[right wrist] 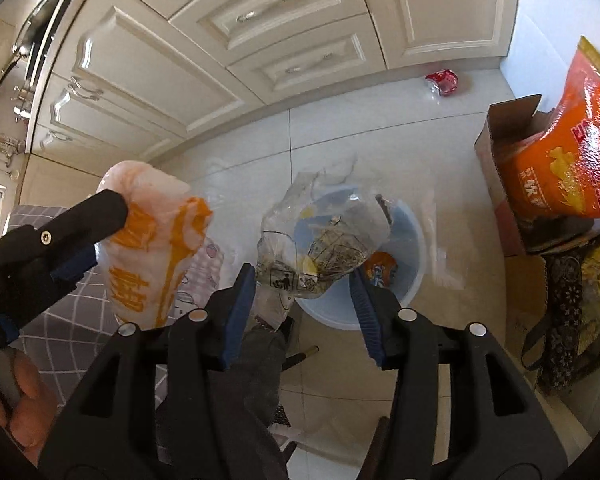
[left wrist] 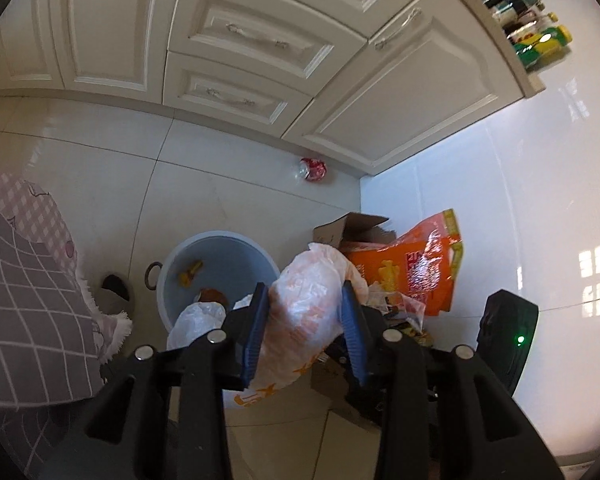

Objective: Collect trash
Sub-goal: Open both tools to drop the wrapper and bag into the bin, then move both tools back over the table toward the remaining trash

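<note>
My left gripper (left wrist: 304, 288) is shut on a crumpled white and orange plastic bag (left wrist: 300, 308) that fills the gap between its blue pads. It hangs beside the rim of a light blue bin (left wrist: 220, 236) holding some scraps. In the right wrist view, the same bag (right wrist: 152, 240) and left gripper (right wrist: 100, 236) show at the left. My right gripper (right wrist: 302, 274) holds a crumpled clear printed wrapper (right wrist: 320, 236) between its pads, over the bin (right wrist: 414, 264). A crushed red can (left wrist: 314, 168) (right wrist: 442, 80) lies on the floor by the cabinets.
An open cardboard box (left wrist: 348, 228) (right wrist: 496, 152) and a big orange bag (left wrist: 420, 264) (right wrist: 572, 160) stand right of the bin, against a white wall. Cream cabinets (left wrist: 260, 40) run along the back. Grey checked fabric (left wrist: 28, 272) hangs at the left.
</note>
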Available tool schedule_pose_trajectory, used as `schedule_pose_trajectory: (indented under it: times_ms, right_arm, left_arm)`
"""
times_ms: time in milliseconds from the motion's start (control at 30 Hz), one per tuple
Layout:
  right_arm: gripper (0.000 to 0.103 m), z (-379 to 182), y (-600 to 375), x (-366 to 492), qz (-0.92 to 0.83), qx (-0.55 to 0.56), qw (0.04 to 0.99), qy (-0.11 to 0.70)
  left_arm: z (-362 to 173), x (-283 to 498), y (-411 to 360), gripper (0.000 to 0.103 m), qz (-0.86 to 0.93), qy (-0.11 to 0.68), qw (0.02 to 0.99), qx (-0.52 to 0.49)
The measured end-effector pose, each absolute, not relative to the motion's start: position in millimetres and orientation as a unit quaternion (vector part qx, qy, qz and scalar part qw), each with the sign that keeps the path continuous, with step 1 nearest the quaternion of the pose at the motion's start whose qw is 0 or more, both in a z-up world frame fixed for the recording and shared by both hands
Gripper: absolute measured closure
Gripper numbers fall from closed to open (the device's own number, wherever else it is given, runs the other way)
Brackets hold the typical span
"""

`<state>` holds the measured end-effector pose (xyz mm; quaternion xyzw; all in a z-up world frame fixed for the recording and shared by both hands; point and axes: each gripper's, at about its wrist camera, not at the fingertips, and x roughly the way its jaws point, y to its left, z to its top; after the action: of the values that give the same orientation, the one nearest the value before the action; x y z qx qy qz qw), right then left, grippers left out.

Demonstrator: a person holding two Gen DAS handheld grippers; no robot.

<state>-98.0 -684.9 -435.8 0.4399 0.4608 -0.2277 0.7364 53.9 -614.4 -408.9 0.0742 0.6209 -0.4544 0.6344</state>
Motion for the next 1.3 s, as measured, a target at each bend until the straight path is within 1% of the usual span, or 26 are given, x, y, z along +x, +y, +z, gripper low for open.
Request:
schedule_pose_trajectory:
  times_ms: [33, 67, 100, 200, 267, 300, 433, 500, 733, 800, 1133, 1300]
  right_arm:
    - [0.047, -440, -686, -96, -0.228, 0.438, 0.734, 0.466]
    - [0.033, -443, -687, -95, -0.229, 0.438, 0.733, 0.468]
    - [0.021, -446, -688, -94, -0.229, 0.439, 0.732, 0.468]
    - [0.011, -452, -691, -98, -0.235, 0.446, 0.728, 0.465]
    - [0.008, -455, -692, -102, -0.241, 0.449, 0.725, 0.464]
    - [0.007, -455, -692, -105, -0.241, 0.452, 0.724, 0.462]
    - [0.006, -449, -689, -111, -0.253, 0.451, 0.723, 0.457]
    - [0.006, -443, -686, -114, -0.256, 0.452, 0.726, 0.451]
    - [0.006, -399, -672, -120, -0.266, 0.438, 0.749, 0.421]
    - [0.006, -379, -667, -121, -0.269, 0.431, 0.759, 0.406]
    - [0.006, -271, -626, -114, -0.258, 0.382, 0.82, 0.338]
    - [0.006, -228, -598, -105, -0.241, 0.356, 0.846, 0.315]
  left_arm:
    - [-411, 53, -616, 0.058, -0.455, 0.624, 0.631, 0.077]
    - [-414, 53, -618, 0.048, -0.455, 0.626, 0.628, 0.08]
    - [-415, 53, -619, 0.035, -0.453, 0.625, 0.63, 0.084]
    - [-415, 55, -621, 0.028, -0.445, 0.62, 0.64, 0.093]
    - [-412, 57, -619, 0.023, -0.436, 0.615, 0.65, 0.098]
    - [-409, 58, -617, 0.022, -0.432, 0.61, 0.656, 0.101]
    - [-393, 58, -608, 0.02, -0.425, 0.591, 0.676, 0.115]
    - [-382, 56, -603, 0.017, -0.424, 0.578, 0.687, 0.122]
    - [-329, 49, -573, 0.013, -0.434, 0.523, 0.723, 0.122]
    - [-311, 47, -563, 0.01, -0.438, 0.51, 0.731, 0.117]
    - [-223, 38, -483, 0.008, -0.451, 0.426, 0.779, 0.092]
    - [-188, 40, -441, 0.007, -0.442, 0.388, 0.804, 0.085]
